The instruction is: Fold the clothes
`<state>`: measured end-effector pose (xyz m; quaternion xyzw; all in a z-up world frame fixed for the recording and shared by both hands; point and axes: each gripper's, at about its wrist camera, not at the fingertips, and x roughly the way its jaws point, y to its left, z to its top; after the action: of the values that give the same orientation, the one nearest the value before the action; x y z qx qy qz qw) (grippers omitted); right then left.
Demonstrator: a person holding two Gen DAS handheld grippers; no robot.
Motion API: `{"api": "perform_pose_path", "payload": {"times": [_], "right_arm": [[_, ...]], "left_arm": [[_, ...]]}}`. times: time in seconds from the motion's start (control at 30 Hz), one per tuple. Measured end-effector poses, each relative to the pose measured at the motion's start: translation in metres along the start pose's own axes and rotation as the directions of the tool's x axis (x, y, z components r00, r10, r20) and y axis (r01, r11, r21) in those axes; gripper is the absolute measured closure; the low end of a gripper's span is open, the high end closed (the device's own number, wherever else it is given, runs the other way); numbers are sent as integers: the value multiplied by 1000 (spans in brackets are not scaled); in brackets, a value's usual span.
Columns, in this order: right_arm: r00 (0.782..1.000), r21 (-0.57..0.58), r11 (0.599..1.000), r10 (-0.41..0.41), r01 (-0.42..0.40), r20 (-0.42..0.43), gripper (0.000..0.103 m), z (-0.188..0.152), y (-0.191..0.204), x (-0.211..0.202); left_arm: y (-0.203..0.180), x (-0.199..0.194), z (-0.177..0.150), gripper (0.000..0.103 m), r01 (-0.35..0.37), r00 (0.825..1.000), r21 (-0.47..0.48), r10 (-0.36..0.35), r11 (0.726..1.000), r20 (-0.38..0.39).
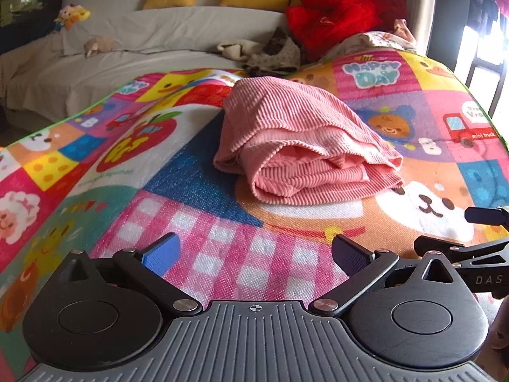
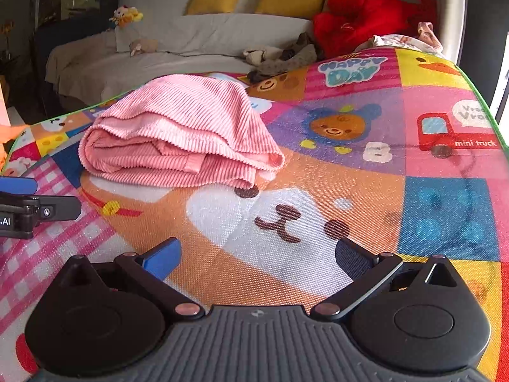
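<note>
Pink ribbed garment (image 1: 305, 140) lies on the colourful play mat (image 1: 178, 222) as a compact folded bundle, several layers stacked, open edges facing the near side; it sits toward the middle of the mat, ahead of both tools and touching neither; left gripper (image 1: 254, 254) has its fingers spread wide, nothing between them, only pink-checked mat below; right gripper (image 2: 257, 254) likewise wide open and empty, over the bear-face print, the bundle to its far left; in the left view the right tool shows at the near right edge, so the two sit side by side, near of the garment. Judgement: this piece looks folded, or one tidy-up from done; top layer is slightly askew at its right corner; step in hand seems the pause between items. Next move probably calls for either squaring that loose corner or fetching another piece; a pile of clothes (image 1: 270, 54) lies at the far end beside a red plush (image 1: 337, 16) and grey sofa (image 1: 159, 31).
</note>
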<state>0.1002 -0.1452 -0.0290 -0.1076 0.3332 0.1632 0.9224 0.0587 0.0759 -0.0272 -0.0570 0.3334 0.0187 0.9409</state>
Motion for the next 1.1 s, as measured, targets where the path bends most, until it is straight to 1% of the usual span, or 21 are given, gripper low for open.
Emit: {"api": "perform_pose_path", "payload": {"times": [0.1, 0.17, 0.23, 1.1], "right_arm": [[1000, 29, 999, 24, -23, -16, 0, 1, -6, 3], [998, 74, 996, 58, -56, -30, 0, 1, -13, 6], [998, 84, 995, 60, -58, -30, 0, 1, -15, 7], [998, 86, 995, 56, -53, -31, 0, 2, -14, 9]], "left_arm": [[-7, 3, 0, 0, -27, 1000, 36, 27, 999, -15], [-11, 5, 1, 0, -40, 999, 58, 42, 998, -25], [-14, 7, 1, 0, -54, 998, 78, 57, 995, -31], [-11, 9, 3, 0, -39, 999, 58, 41, 998, -27]]}}
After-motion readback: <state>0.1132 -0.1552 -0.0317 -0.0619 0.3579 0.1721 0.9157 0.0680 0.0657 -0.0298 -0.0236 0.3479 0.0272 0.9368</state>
